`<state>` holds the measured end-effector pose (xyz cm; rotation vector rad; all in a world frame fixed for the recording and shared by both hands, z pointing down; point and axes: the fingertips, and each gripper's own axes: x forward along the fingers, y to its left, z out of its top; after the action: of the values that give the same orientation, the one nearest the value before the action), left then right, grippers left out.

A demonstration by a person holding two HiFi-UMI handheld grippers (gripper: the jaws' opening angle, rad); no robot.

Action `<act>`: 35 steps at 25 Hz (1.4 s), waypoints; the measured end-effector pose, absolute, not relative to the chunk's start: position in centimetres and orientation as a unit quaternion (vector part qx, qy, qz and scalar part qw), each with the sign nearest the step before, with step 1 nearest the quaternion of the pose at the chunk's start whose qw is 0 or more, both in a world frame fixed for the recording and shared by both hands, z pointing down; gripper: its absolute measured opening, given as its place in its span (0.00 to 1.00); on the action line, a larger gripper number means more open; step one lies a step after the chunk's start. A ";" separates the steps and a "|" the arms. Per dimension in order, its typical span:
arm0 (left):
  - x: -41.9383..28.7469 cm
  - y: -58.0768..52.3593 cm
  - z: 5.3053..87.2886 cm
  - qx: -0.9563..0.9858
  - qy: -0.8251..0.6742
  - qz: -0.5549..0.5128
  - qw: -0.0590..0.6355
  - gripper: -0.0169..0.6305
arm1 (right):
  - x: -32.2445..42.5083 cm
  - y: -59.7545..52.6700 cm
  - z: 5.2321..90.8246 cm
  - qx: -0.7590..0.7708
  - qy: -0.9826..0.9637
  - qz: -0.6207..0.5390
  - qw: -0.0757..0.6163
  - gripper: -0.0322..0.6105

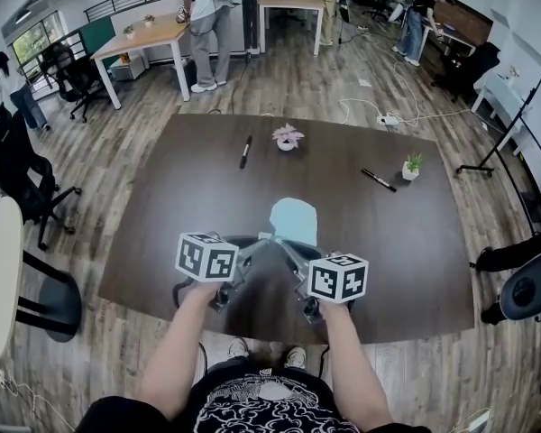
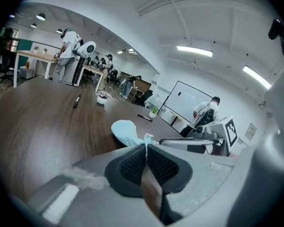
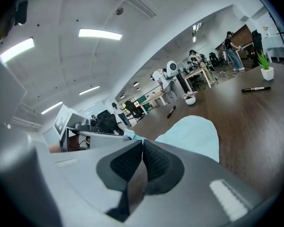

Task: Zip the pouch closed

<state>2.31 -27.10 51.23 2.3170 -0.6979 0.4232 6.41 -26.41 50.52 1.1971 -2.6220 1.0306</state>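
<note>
Left gripper [image 2: 146, 146] tight on near corner of pale-blue pouch [image 1: 294, 220]; right gripper [image 3: 142, 144] tight shut just beside.

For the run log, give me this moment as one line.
left claw: shut on pouch near end | right claw: shut beside it, grip unclear | pouch: on table | zip: unseen

No word, number or brand name can be read anywhere in this office scene. The marker cube [image 1: 206, 256] on the left tool [image 2: 146, 146] and its twin [image 1: 338, 278] on the right tool [image 3: 142, 143] bear only black-and-white square patterns. The white print on the person's black shirt [image 1: 261, 402] and a small wall notice [image 2: 250, 131] are illegible.
</note>
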 end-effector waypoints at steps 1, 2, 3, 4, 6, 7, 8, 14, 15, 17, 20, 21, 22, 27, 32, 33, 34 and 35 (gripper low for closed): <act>2.2 -27.1 51.2 0.888 -0.269 0.161 0.336 0.05 | 6.4 -26.4 50.6 0.393 -0.855 0.336 0.043 0.06; 2.2 -27.2 51.2 0.888 -0.270 0.159 0.337 0.05 | 6.5 -26.5 50.6 0.395 -0.854 0.335 0.045 0.06; 2.2 -27.2 51.2 0.887 -0.270 0.156 0.340 0.05 | 6.5 -26.5 50.7 0.397 -0.854 0.333 0.047 0.06; 2.2 -27.2 51.2 0.886 -0.271 0.154 0.342 0.05 | 6.5 -26.6 50.7 0.400 -0.853 0.332 0.048 0.06; 1.9 -27.3 51.2 0.884 -0.276 0.148 0.348 0.05 | 6.6 -26.6 50.7 0.404 -0.851 0.332 0.049 0.06; 1.7 -27.4 51.2 0.882 -0.279 0.145 0.351 0.05 | 6.6 -26.6 50.7 0.404 -0.851 0.333 0.050 0.06; 1.6 -27.4 51.3 0.881 -0.281 0.142 0.353 0.05 | 6.6 -26.6 50.7 0.404 -0.851 0.333 0.050 0.06; 0.9 -27.7 51.4 0.878 -0.296 0.132 0.352 0.05 | 6.3 -26.5 51.0 0.404 -0.851 0.330 0.055 0.06; 0.7 -27.7 51.3 0.877 -0.299 0.129 0.354 0.05 | 6.3 -26.5 50.9 0.405 -0.852 0.329 0.055 0.06; 0.4 -27.8 51.3 0.875 -0.302 0.124 0.357 0.05 | 6.2 -26.5 50.8 0.403 -0.853 0.327 0.055 0.06; 0.3 -27.9 51.4 0.874 -0.304 0.123 0.357 0.05 | 6.1 -26.6 50.9 0.403 -0.853 0.325 0.059 0.06; 0.3 -27.9 51.4 0.874 -0.305 0.123 0.358 0.05 | 6.1 -26.6 51.0 0.403 -0.853 0.325 0.060 0.06; 0.3 -27.9 51.4 0.874 -0.305 0.123 0.358 0.05 | 6.1 -26.6 51.0 0.403 -0.853 0.325 0.061 0.06; 0.1 -27.9 51.2 0.873 -0.306 0.120 0.360 0.05 | 5.9 -26.5 50.9 0.403 -0.853 0.325 0.062 0.06; -0.2 -27.8 51.3 0.872 -0.309 0.120 0.360 0.05 | 5.7 -26.4 50.9 0.403 -0.853 0.325 0.062 0.06; -0.2 -27.9 51.3 0.872 -0.310 0.119 0.360 0.05 | 5.8 -26.4 51.0 0.404 -0.853 0.325 0.062 0.06; -0.3 -27.9 51.3 0.871 -0.311 0.118 0.361 0.05 | 5.8 -26.4 51.0 0.405 -0.853 0.325 0.063 0.06; -0.4 -27.9 51.3 0.870 -0.313 0.116 0.362 0.04 | 5.9 -26.4 51.1 0.405 -0.852 0.325 0.064 0.06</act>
<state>-0.37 -27.93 51.33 2.2412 -0.8051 0.2986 5.85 -26.38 51.11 1.2237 -2.5731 0.9808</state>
